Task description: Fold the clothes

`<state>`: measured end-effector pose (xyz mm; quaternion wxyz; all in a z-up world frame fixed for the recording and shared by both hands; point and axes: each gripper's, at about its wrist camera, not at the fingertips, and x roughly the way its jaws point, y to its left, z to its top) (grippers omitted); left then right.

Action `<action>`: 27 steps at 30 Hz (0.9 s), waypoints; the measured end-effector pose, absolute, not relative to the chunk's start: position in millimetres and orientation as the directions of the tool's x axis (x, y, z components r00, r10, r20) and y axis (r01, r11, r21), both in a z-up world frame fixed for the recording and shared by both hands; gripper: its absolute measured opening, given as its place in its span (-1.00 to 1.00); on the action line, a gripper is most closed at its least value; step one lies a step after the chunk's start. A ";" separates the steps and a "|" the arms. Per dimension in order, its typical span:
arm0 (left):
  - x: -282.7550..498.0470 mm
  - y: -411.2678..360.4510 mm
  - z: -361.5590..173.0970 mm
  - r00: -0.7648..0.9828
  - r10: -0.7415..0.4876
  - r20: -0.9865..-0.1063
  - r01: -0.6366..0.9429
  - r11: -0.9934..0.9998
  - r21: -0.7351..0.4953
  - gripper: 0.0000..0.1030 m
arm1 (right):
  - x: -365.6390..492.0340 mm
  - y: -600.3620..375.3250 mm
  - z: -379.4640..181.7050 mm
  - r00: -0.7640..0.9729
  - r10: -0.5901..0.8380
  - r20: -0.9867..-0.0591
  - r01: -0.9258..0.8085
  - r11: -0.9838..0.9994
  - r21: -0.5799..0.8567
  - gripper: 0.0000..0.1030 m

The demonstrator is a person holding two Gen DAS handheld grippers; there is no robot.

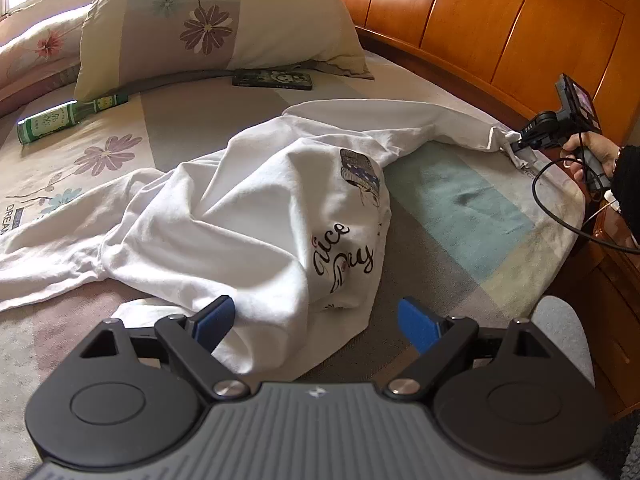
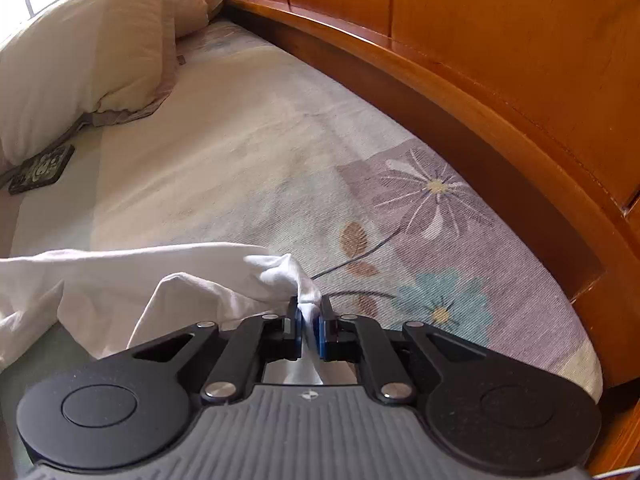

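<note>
My left gripper (image 1: 316, 320) hung with its blue-padded fingers (image 1: 216, 320) spread wide, nothing between them, just above the near hem of the crumpled white cotton T-shirt (image 1: 224, 216) printed with black script lettering and a small figure. That shirt lay bunched in the middle of the bed, on the pale floral bedsheet (image 1: 460, 208) with its grey, teal and mauve patches, one part trailing off to the left and another pulled out long toward the far corner. There my right gripper (image 2: 308, 320) had its pads pressed together on a twisted white corner of the shirt (image 2: 288, 276), close beside the curved orange-brown wooden headboard (image 2: 500, 92); from the left wrist camera I could see my hand (image 1: 588, 156) around that gripper's black handle, a dark sleeve at the wrist. Beyond the shirt, a cream flowered pillow (image 1: 216, 24) leaned at the head of the bed, with a dark patterned phone (image 1: 272, 79) lying flat just below it and a green glass bottle (image 1: 60, 118) on its side further left.
</note>
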<state>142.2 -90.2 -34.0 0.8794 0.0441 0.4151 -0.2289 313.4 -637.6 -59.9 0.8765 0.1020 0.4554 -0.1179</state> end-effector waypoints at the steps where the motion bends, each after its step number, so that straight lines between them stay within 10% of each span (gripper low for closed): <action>1: 143.5 -91.2 -34.2 0.551 -0.364 -0.751 0.439 0.892 -0.110 0.73 | 315.9 -642.4 -58.5 0.555 -0.130 -0.821 0.307 0.950 0.057 -0.82; 7: 150.3 -99.5 -36.1 0.551 -0.350 -0.758 0.442 0.893 -0.091 0.73 | 322.6 -663.9 -54.0 0.557 -0.220 -0.801 0.353 0.936 -0.012 -0.76; 18: 138.5 -98.8 -28.1 0.565 -0.366 -0.739 0.459 0.884 -0.087 0.73 | 277.2 -645.9 -35.7 0.628 -0.201 -0.752 0.359 0.932 0.051 0.06; 27: 125.1 -90.4 -21.8 0.579 -0.373 -0.725 0.450 0.888 -0.097 0.73 | 267.9 -642.2 -52.5 0.692 0.130 -0.710 0.378 0.773 0.509 0.13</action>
